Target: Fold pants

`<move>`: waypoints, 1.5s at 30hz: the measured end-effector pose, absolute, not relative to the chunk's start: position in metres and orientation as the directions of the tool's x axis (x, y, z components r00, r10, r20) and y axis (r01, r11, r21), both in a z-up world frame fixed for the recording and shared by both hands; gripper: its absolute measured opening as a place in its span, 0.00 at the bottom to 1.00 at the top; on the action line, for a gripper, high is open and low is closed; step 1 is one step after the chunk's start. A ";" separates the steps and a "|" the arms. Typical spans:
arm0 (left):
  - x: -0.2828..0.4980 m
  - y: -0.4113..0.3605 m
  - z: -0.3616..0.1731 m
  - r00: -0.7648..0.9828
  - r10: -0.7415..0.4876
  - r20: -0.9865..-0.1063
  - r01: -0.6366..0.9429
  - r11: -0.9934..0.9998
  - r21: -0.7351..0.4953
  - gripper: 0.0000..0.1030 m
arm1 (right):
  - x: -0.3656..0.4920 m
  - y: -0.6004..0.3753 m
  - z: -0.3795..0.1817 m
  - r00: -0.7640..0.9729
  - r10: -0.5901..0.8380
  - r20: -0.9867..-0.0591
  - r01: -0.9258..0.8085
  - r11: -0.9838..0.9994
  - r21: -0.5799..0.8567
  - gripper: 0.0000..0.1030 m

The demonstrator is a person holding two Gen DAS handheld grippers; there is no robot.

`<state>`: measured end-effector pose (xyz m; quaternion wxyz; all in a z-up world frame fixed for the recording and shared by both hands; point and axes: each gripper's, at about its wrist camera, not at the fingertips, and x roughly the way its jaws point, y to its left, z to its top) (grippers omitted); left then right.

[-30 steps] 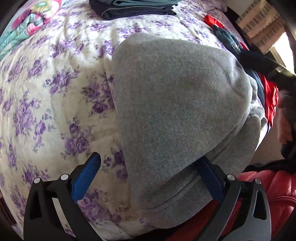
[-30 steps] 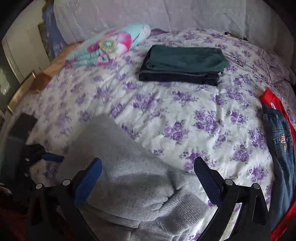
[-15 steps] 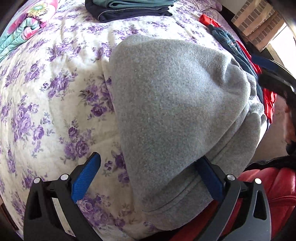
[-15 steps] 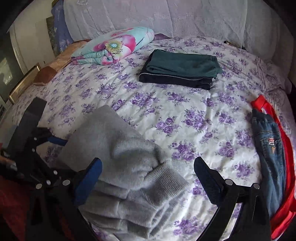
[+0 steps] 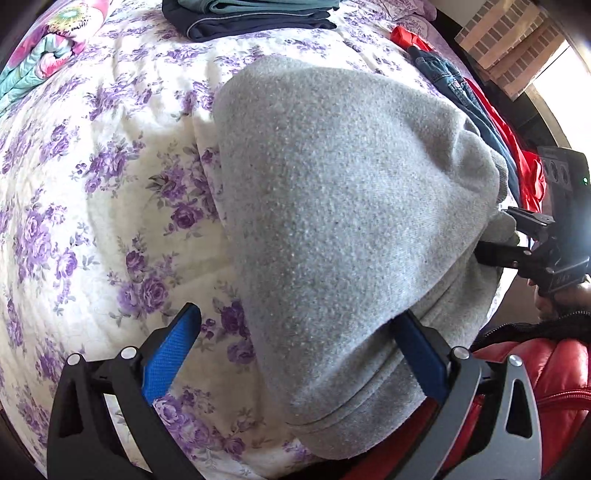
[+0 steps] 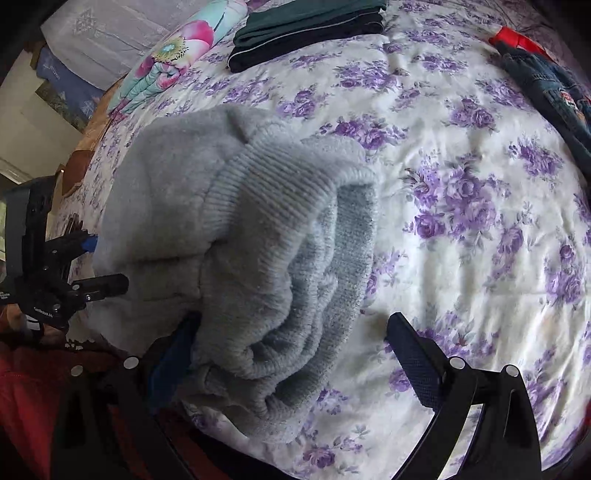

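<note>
Grey fleece pants [image 5: 351,206] lie folded in a thick bundle at the near edge of a bed with a purple-flowered quilt [image 5: 92,206]. My left gripper [image 5: 295,343] is open around the bundle's left end; its right blue pad sits under the fabric. My right gripper [image 6: 291,347] is open at the other end, where the ribbed cuffs [image 6: 280,206] are stacked; its left pad is tucked under them. Each gripper shows in the other's view, the right one [image 5: 532,240] and the left one [image 6: 70,266], close against the pants.
Folded dark green and navy pants [image 6: 310,33] lie at the far side. A flowered pillow [image 6: 173,62] lies far left. Blue jeans [image 6: 546,85] on a red garment [image 5: 517,147] lie at the right. The person's red jacket [image 5: 546,380] is at the near edge.
The right gripper has moved down and in close to the cuff end of the pants. The left gripper stays around the other end, slightly nearer.
</note>
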<state>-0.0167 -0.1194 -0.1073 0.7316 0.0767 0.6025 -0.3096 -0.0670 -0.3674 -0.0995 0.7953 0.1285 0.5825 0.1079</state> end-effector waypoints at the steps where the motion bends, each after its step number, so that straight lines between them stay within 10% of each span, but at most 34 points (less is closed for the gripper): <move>1: -0.016 -0.119 -0.108 0.076 -0.365 -0.928 0.543 0.796 -0.268 0.96 | -0.067 -0.366 -0.098 0.297 0.317 -0.901 -0.025 0.945 0.325 0.97; 14: 0.005 -0.085 -0.106 0.046 -0.434 -0.900 0.444 0.816 -0.371 0.96 | -0.083 -0.381 -0.104 0.311 0.423 -0.851 0.055 0.886 0.460 0.97; 21: 0.015 -0.087 -0.111 0.005 -0.423 -0.906 0.424 0.821 -0.381 0.96 | -0.095 -0.336 -0.035 0.544 0.194 -0.816 -0.156 0.979 0.129 0.97; 27: 0.026 -0.098 -0.072 0.122 -0.420 -0.899 0.489 0.814 -0.313 0.96 | -0.078 -0.297 -0.008 0.550 0.345 -0.761 -0.341 0.924 0.173 0.97; 34: 0.088 -0.109 -0.046 0.191 -0.456 -0.869 0.468 0.821 -0.328 0.95 | -0.061 -0.235 -0.006 0.464 0.467 -0.753 -0.468 0.850 0.239 0.66; 45: 0.126 -0.164 -0.123 0.101 -0.262 -0.960 0.536 0.827 -0.169 0.96 | -0.077 -0.216 -0.062 0.274 0.417 -0.867 -0.378 0.875 0.301 0.63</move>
